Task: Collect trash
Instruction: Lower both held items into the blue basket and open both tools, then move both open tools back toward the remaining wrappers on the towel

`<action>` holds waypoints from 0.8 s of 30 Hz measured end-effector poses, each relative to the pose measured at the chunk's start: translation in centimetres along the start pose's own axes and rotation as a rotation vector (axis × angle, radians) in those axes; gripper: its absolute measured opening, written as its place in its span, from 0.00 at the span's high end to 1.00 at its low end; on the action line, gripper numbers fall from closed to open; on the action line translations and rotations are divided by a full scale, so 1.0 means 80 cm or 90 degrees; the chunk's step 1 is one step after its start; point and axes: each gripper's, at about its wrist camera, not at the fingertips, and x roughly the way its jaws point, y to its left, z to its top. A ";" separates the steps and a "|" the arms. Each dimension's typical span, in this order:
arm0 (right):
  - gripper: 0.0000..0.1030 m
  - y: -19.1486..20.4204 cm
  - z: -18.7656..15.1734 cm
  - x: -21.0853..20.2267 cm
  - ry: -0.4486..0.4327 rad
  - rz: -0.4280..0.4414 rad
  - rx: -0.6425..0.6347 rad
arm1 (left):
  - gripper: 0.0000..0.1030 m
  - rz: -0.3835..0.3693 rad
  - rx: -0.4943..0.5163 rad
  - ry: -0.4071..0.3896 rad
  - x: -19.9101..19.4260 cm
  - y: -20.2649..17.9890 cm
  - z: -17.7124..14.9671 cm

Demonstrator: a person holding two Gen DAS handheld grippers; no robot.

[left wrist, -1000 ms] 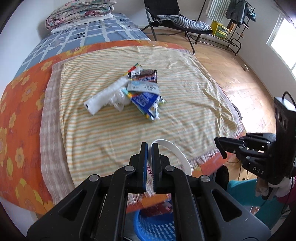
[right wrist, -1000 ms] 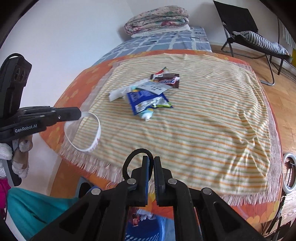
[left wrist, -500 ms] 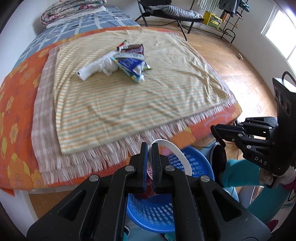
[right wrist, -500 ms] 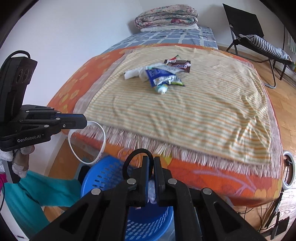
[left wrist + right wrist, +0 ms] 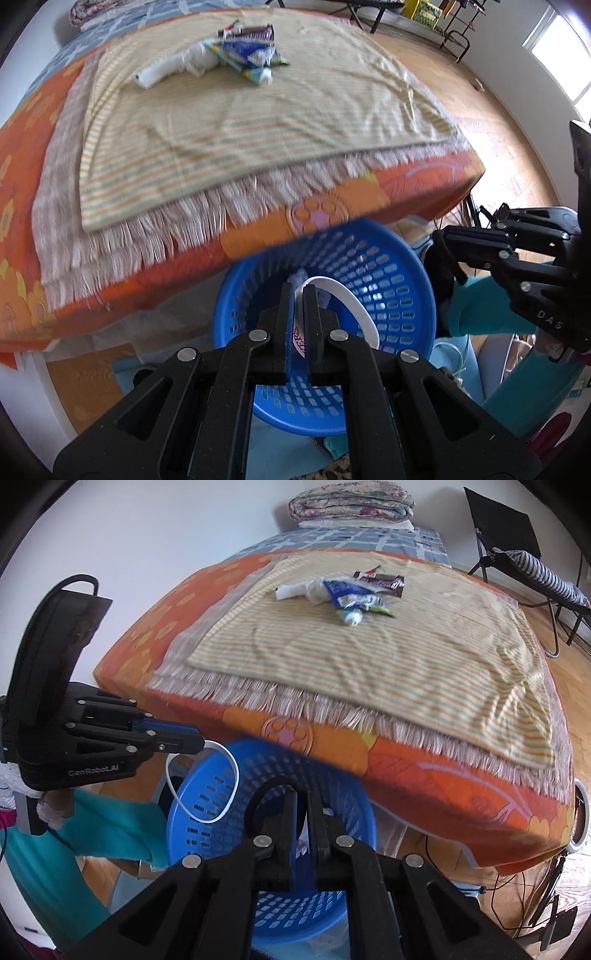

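Hanging over a round blue plastic basket (image 5: 373, 258) with slotted walls, the left gripper (image 5: 299, 295) has its jaws nearly together, clamped on a thin white ring-shaped strip (image 5: 354, 302) that arcs out to the right of the fingertips above the basket's open mouth; a bit of printed wrapper shows between the jaws. In the right wrist view the same white loop (image 5: 207, 782) dangles from the left gripper at the left of the frame, over the basket's near rim (image 5: 177, 812).

The right gripper (image 5: 303, 801) sits low in its own frame, also above the basket, jaws close together on a thin black loop (image 5: 266, 786) curling up to the left of the fingertips.

The basket stands on the floor just beside the bed's edge, tucked partly under the overhanging orange flowered bedspread (image 5: 325, 206). A yellow striped cloth (image 5: 236, 118) with a pale fringe (image 5: 207, 218) lies on top. Near the upper middle of the left wrist frame, well apart from the basket, rests the remaining trash pile (image 5: 236, 55): crinkled foil wrappers, a white rolled piece and a small tube. Wood floor (image 5: 480, 96) lies open at the upper right.
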 end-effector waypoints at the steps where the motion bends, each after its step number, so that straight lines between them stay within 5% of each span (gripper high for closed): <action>1: 0.97 0.001 -0.003 0.001 0.003 0.000 -0.002 | 0.98 0.002 0.001 0.004 0.003 0.000 -0.003; 9: 0.94 0.013 -0.015 0.011 0.020 0.001 -0.016 | 0.98 0.012 0.017 0.019 0.012 -0.004 -0.012; 18: 0.61 0.017 -0.017 0.012 0.015 -0.011 -0.027 | 0.94 0.027 0.030 0.030 0.019 -0.006 -0.015; 23: 0.38 0.011 -0.015 0.011 0.008 -0.023 -0.016 | 0.54 0.031 0.024 0.027 0.020 -0.003 -0.011; 24: 0.36 0.010 -0.014 0.011 0.008 -0.024 -0.014 | 0.53 0.032 0.023 0.027 0.020 -0.002 -0.011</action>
